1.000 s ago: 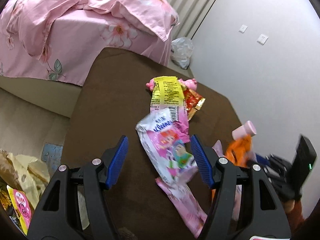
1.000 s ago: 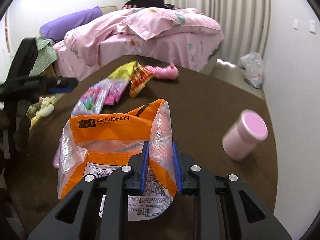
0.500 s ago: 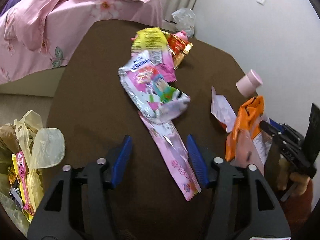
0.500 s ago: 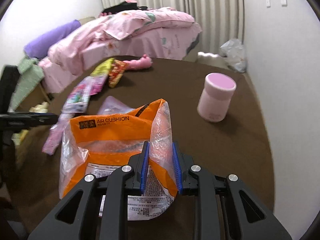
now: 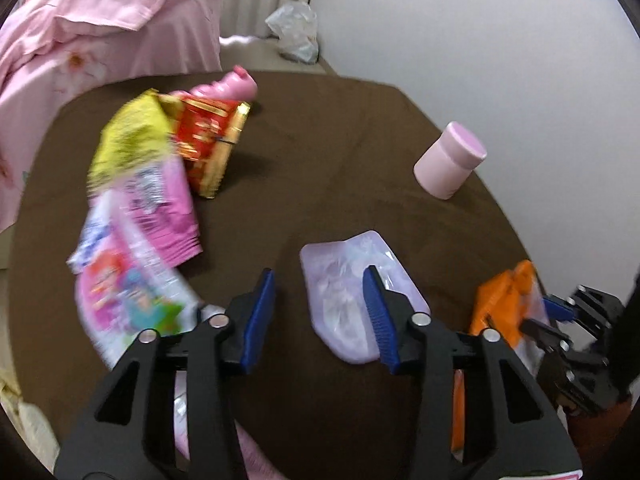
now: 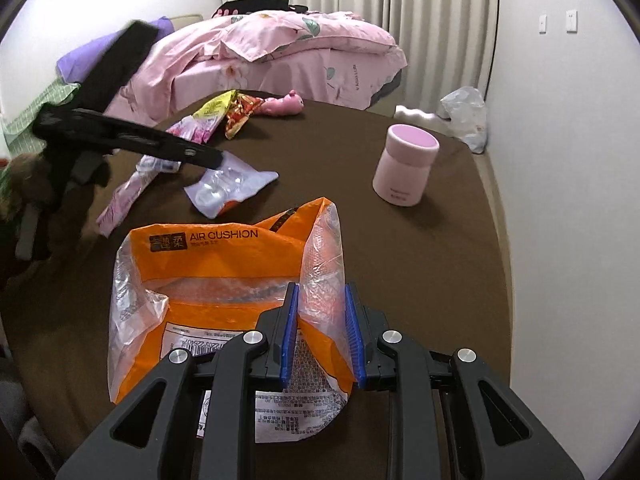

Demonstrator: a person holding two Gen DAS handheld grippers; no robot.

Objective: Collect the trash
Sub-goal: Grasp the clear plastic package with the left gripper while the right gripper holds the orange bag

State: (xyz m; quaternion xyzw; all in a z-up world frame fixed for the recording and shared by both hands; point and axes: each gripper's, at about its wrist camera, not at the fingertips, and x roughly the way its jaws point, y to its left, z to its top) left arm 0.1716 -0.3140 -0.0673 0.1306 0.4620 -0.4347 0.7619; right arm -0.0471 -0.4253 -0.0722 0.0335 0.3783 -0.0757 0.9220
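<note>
Orange and clear plastic fills the near part of the right wrist view: the "AIR CUSHION" mailer bag [image 6: 224,280] has a fold of its bubble-lined wall pinched between the blue pads of the right gripper [image 6: 322,330], whose jaws stand narrow on it, the bag's open mouth facing up over the brown table [image 6: 440,264]. The same bag shows at the right edge of the left wrist view, just beside the left gripper's right finger. The left gripper [image 5: 320,316] is spread wide with nothing between its pads; its right pad overlaps a pale lilac clear-windowed packet [image 5: 344,276] that lies flat on the table, though whether it touches the packet cannot be told. Further left, blurred, lie a pink cartoon-printed wrapper [image 5: 128,300] and a magenta packet [image 5: 164,204], partly overlapping. Beyond them a yellow wrapper [image 5: 128,136] and a red and gold wrapper [image 5: 208,136] lie together, with a pink plush toy [image 5: 228,86] just behind. A pink lidded jar [image 6: 406,170] stands upright on the right side of the table, well apart from the wrappers. Past the table are a bed with a pink floral quilt [image 6: 280,40], a crumpled plastic bag [image 6: 466,116] on the floor by the wall, and pale curtains [image 6: 420,8].
</note>
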